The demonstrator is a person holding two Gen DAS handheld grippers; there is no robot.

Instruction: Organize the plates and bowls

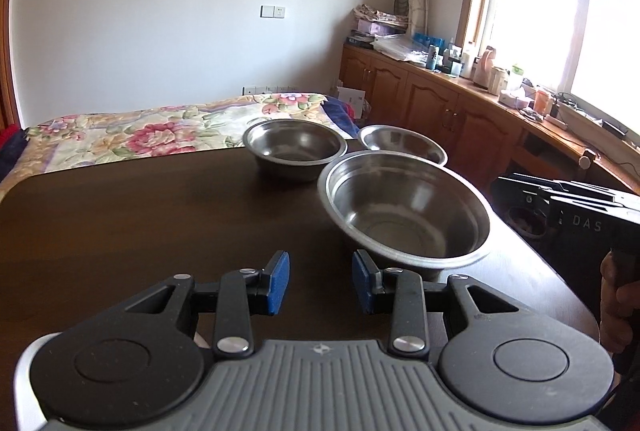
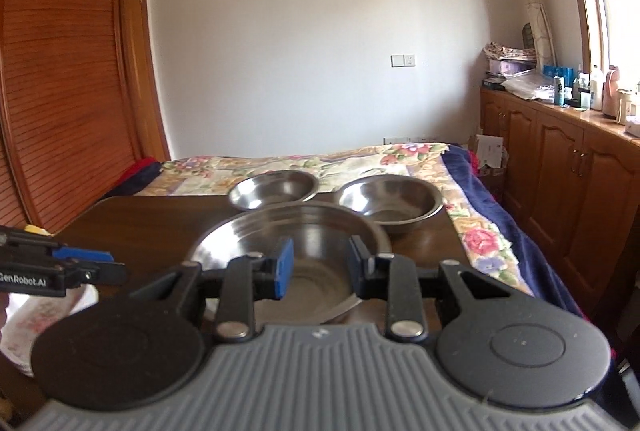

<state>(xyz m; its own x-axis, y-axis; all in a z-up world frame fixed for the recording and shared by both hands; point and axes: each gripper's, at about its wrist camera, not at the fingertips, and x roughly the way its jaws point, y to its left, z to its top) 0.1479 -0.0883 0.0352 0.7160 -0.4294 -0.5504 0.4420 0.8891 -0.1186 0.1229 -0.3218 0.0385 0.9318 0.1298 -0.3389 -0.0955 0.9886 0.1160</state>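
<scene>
Now both tongs, left tongs (image 1: 320,281) and right tongs (image 2: 320,269), gape empty. Large steel bowl (image 1: 404,209) sits on desk (image 1: 160,223) at my one o'clock: light, rigid, slick; I'd pinch its rim.

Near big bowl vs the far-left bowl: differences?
The near bowl is clearly wider, with a broad flat rim; the far-left bowl is smaller with a thin rim. The near bowl sits close to the table's right edge, the far-left one at its far edge. Both are bare steel, upright, empty and ungripped.
</scene>
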